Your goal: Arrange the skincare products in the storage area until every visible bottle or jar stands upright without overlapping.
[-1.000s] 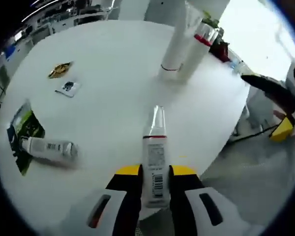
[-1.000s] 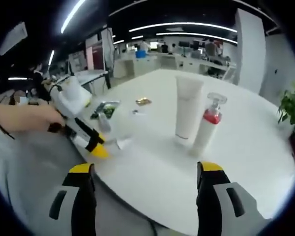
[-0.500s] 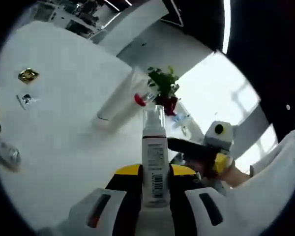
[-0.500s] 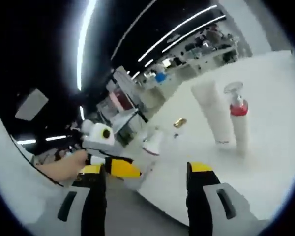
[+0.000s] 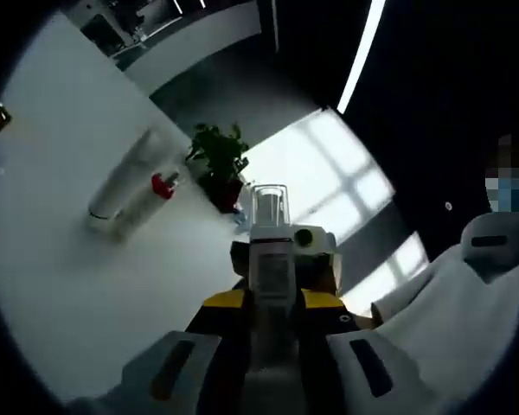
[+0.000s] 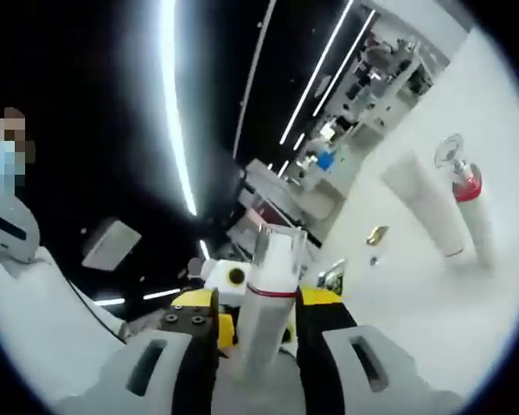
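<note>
A white bottle (image 5: 272, 259) with a red band and a clear cap is lifted off the white table (image 5: 69, 285). My left gripper (image 5: 274, 303) is shut on its lower body. In the right gripper view the same bottle (image 6: 268, 320) stands between the jaws of my right gripper (image 6: 258, 298). They have drawn in close around it, with a sliver of gap on one side. The left gripper (image 6: 225, 285) shows just behind the bottle. A tall white tube (image 5: 125, 181) (image 6: 419, 203) and a red-collared pump bottle (image 5: 151, 194) (image 6: 471, 194) stand upright side by side on the table.
A potted plant (image 5: 216, 156) stands past the table's far edge. A small gold packet (image 6: 378, 233) lies on the table (image 6: 432, 311) near the tube. A person's white sleeve (image 5: 450, 320) is at the right. Bright windows and ceiling lights lie beyond.
Both hands tilted upward and came together. The left gripper raised the bottle off the table, and the right gripper's jaws narrowed around it from wide open.
</note>
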Tool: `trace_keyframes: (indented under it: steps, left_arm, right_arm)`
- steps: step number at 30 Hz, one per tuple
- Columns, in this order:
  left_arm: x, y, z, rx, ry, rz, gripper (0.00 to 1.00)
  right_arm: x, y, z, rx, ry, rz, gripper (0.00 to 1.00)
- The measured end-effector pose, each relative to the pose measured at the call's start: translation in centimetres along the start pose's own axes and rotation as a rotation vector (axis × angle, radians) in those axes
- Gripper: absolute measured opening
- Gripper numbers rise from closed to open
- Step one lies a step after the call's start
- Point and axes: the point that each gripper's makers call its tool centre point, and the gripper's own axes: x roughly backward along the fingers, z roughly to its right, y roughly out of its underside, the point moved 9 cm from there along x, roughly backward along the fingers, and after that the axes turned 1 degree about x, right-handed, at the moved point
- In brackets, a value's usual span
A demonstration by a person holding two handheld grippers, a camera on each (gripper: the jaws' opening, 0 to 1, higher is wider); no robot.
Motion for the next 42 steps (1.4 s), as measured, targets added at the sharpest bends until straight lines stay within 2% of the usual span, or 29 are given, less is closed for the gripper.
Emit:
trace_keyframes:
  steps: [5, 6, 7, 8, 10, 11, 14, 18, 23, 25, 26, 28, 32, 35, 36, 42]
  left_arm:
    - [0.4, -0.4, 0.0, -0.012, 0.005, -0.011, 0.24]
    - [0.5, -0.4, 0.0, -0.011, 0.016, -0.024, 0.24]
    - [0.5, -0.3, 0.2, -0.006, 0.032, -0.04, 0.24]
    - [0.6, -0.4, -0.1, -0.003, 0.02, -0.04, 0.24]
    - [0.7, -0.5, -0.4, 0.006, 0.012, -0.052, 0.24]
    - [0.8, -0.5, -0.4, 0.005, 0.014, -0.06, 0.24]
    - [1.1, -0.5, -0.8, 0.002, 0.004, -0.098, 0.24]
    - [1.2, -0.8, -1.1, -0.016, -0.019, -0.117, 0.23]
    - [1.4, -1.8, -1.4, -0.151, -0.19, -0.101, 0.25]
    - [1.3, -2.2, -1.3, -0.2, -0.236, -0.092, 0.23]
    - [1.4, -2.4, -1.3, -0.248, -0.29, -0.079, 0.23]
    - [1.6, -2.6, -1.0, -0.363, -0.339, -0.067, 0.23]
    - [2.1, -2.8, -0.9, -0.43, -0.432, -0.033, 0.22]
    - [2.4, -2.9, -0.9, -0.486, -0.473, -0.023, 0.21]
    - [2.5, -2.9, -0.7, -0.53, -0.503, -0.028, 0.21]
    - [2.4, -2.9, -0.3, -0.662, -0.615, -0.012, 0.2]
  right_arm:
    - [-0.5, 0.1, 0.1, -0.013, 0.001, -0.003, 0.27]
    - [-0.7, 0.1, 0.0, 0.008, 0.0, -0.006, 0.25]
    - [-0.6, 0.1, 0.4, 0.066, 0.043, -0.011, 0.23]
    - [-0.9, 0.2, 0.0, 0.028, 0.018, -0.008, 0.23]
    - [-0.8, 0.4, 0.1, -0.035, 0.059, -0.036, 0.22]
    - [-0.8, 0.4, 0.1, -0.021, 0.05, -0.035, 0.21]
    - [-0.8, 0.8, 0.1, -0.075, 0.107, -0.057, 0.21]
    - [-0.9, 1.0, 0.0, -0.037, 0.205, -0.018, 0.2]
    - [-1.3, 0.5, 0.2, 0.099, 0.393, 0.013, 0.2]
    - [-1.7, 0.6, 0.0, 0.115, 0.45, 0.022, 0.2]
    - [-1.8, 0.5, 0.0, 0.131, 0.47, 0.027, 0.2]
    - [-2.6, 0.4, -0.5, 0.216, 0.519, 0.027, 0.2]
    - [-3.7, 0.3, -0.9, 0.297, 0.606, 0.021, 0.19]
    - [-4.6, 0.7, -1.2, 0.298, 0.65, 0.031, 0.19]
    - [-4.9, 0.8, -1.2, 0.3, 0.669, 0.034, 0.19]
    - [-5.8, 1.1, -1.1, 0.268, 0.739, 0.107, 0.2]
